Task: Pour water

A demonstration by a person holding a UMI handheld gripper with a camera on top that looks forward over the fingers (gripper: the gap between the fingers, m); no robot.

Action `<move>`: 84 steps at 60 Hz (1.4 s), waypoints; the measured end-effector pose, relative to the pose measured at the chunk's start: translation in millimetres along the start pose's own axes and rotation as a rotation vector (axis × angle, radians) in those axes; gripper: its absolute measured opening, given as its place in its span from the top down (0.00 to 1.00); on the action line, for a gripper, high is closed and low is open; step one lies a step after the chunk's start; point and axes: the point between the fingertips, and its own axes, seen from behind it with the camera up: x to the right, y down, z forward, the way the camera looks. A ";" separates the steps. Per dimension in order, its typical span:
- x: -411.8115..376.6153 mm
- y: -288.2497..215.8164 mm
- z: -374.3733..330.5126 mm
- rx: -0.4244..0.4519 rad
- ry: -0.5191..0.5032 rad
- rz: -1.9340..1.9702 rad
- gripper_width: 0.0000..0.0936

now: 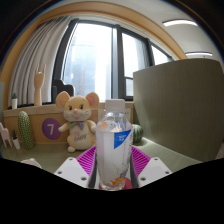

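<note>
A clear plastic water bottle (113, 140) with a white cap and a blue-and-white label stands upright between my fingers. Its base sits low in the grip, with a bit of orange showing at the bottom. My gripper (113, 168) is shut on the bottle, with the magenta pads (88, 160) pressed against its two sides. The bottle appears lifted, with the window and shelf behind it. No cup or other vessel for the water is in view.
A plush mouse toy (76, 118) sits on the window ledge behind the bottle. A purple round tag with a "7" (51, 127) and a green cactus figure (25, 129) stand to its left. A greenish partition panel (180, 105) rises at the right.
</note>
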 end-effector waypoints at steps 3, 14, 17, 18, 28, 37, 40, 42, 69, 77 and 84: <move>0.9 0.1 -1.2 -0.001 -0.004 0.013 0.44; 3.9 28.6 -14.4 -0.115 -0.009 0.005 0.17; 2.4 37.2 -26.0 -0.134 -0.029 0.007 0.17; 1.0 39.8 -30.0 -0.141 -0.039 0.007 0.17; -12.2 64.1 -82.1 -0.186 -0.081 -0.026 0.17; -48.2 75.7 -148.5 -0.214 -0.157 -0.119 0.16; -61.8 78.6 -171.7 -0.231 -0.186 -0.140 0.16; -71.5 76.3 -186.1 -0.231 -0.207 -0.152 0.16; -179.7 22.9 -326.3 -0.129 -0.420 -0.150 0.16; -194.9 11.5 -348.2 -0.103 -0.447 -0.164 0.16; -204.9 0.4 -362.3 -0.085 -0.465 -0.160 0.17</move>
